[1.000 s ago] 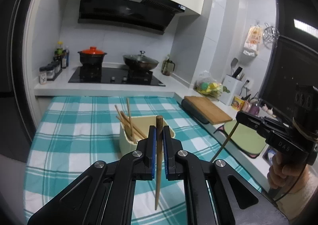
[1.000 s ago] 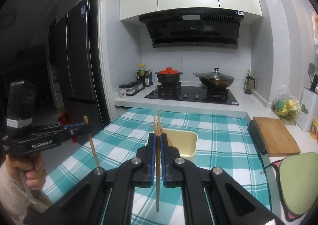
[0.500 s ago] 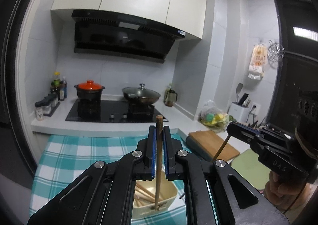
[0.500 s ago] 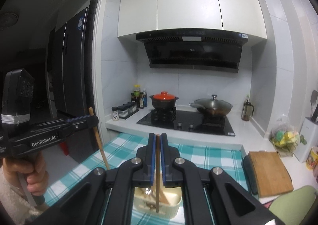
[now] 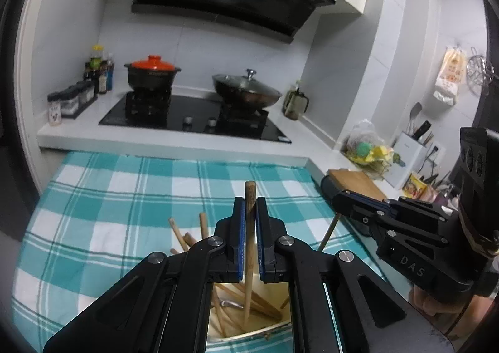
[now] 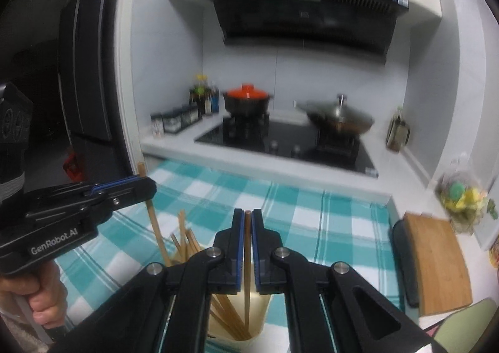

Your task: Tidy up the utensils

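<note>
My left gripper (image 5: 249,201) is shut on a wooden chopstick (image 5: 249,247) that stands nearly upright. Its lower end reaches down inside the cream utensil holder (image 5: 249,333), among several other chopsticks and a metal utensil (image 5: 230,303). My right gripper (image 6: 248,215) is shut on a second, thinner chopstick (image 6: 247,262), whose tip hangs inside the same holder (image 6: 262,315). Each gripper also shows in the other's view: the right gripper (image 5: 336,200) with its chopstick (image 5: 327,234) slanting toward the holder, and the left gripper (image 6: 152,187) with its chopstick (image 6: 156,228).
The holder stands on a teal checked tablecloth (image 5: 109,212). Behind it lies a black cooktop (image 5: 193,115) with an orange-lidded pot (image 5: 152,72) and a lidded wok (image 5: 246,90). A wooden cutting board (image 6: 436,259) and a green mat (image 6: 467,325) lie at right, spice jars (image 5: 71,100) at left.
Both grippers have swept forward and slightly down to the holder. It was ahead on the table a second ago. Now it sits under the fingers, with both chopstick tips inside it.
</note>
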`<state>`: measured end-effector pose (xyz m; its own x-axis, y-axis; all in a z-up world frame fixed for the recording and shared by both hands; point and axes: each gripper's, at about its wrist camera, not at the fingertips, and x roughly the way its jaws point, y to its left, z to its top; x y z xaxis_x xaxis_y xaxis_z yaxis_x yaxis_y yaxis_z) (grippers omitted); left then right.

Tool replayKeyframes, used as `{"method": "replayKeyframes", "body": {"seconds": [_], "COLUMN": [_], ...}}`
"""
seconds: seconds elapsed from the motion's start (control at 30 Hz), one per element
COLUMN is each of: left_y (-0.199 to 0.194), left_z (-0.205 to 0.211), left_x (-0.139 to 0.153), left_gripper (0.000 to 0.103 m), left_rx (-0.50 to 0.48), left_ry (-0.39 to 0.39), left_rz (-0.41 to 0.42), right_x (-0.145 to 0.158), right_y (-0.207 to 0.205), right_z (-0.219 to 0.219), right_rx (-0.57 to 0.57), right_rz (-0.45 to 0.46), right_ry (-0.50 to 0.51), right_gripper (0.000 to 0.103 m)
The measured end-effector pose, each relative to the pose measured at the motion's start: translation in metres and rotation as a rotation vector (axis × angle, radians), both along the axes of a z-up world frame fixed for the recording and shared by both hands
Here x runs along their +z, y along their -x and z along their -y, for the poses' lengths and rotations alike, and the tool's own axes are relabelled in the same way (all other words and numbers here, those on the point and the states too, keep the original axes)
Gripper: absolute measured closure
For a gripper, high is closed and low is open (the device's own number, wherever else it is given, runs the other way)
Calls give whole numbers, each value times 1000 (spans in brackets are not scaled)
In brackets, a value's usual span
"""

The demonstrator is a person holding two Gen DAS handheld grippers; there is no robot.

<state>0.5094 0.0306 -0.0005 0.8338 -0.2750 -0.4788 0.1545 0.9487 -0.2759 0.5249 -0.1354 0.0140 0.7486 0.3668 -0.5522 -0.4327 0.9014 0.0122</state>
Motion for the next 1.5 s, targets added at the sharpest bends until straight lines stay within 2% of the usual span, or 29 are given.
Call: {"method": "replayKeyframes", "body": {"seconds": [0.17,0.23,0.27,0.3,0.33,0.37,0.4,0.47,0.6,0.7,0.83,0.93,1.1,1.17,1.3,1.4,1.5], "left_y": [-15,-16,-16,-16,-14,-11,-6,3,31,60,99,128,169,189,219,237,254], "left_z": [-1,-4,-6,-9,-13,-16,-19,-21,-15,-5,9,17,23,23,22,19,19], "left_x": [-27,-31,-32,-32,-31,-30,-28,-23,-14,-9,-3,3,4,1,-10,-19,-27], "left_gripper": [98,95,84,65,57,42,35,28,7,2,0,0,0,0,0,0,0], "left_rx": [31,53,61,69,83,97,112,120,144,165,182,193,219,235,287,255,224], "left_ry": [-20,-20,-20,-20,-18,-21,-31,-62,-178,-259,-329,-355,-364,-362,-355,-335,-333], "left_rz": [-59,-67,-71,-76,-73,-66,-53,-23,37,85,116,124,84,87,34,-16,-62], "right_x": [-42,-54,-59,-63,-64,-64,-62,-57,-42,-31,-21,-16,-13,-13,-13,-17,-22], "right_y": [-30,-39,-45,-47,-47,-45,-42,-34,-11,12,48,82,135,153,192,214,230], "right_z": [-6,-8,-8,-8,-7,-7,-6,-4,3,15,29,32,34,35,38,37,35], "right_rx": [21,40,43,44,36,27,23,16,-3,-25,-62,-84,-119,-122,-147,-173,-148], "right_rz": [-92,-133,-151,-158,-149,-131,-113,-81,-1,32,62,95,118,109,119,85,18], "right_ry": [-7,-53,-79,-106,-118,-126,-136,-149,-139,-160,-184,-161,-124,-125,-136,-118,-125], "right_gripper": [96,95,88,83,74,69,68,65,53,44,31,24,12,0,0,0,0]}}
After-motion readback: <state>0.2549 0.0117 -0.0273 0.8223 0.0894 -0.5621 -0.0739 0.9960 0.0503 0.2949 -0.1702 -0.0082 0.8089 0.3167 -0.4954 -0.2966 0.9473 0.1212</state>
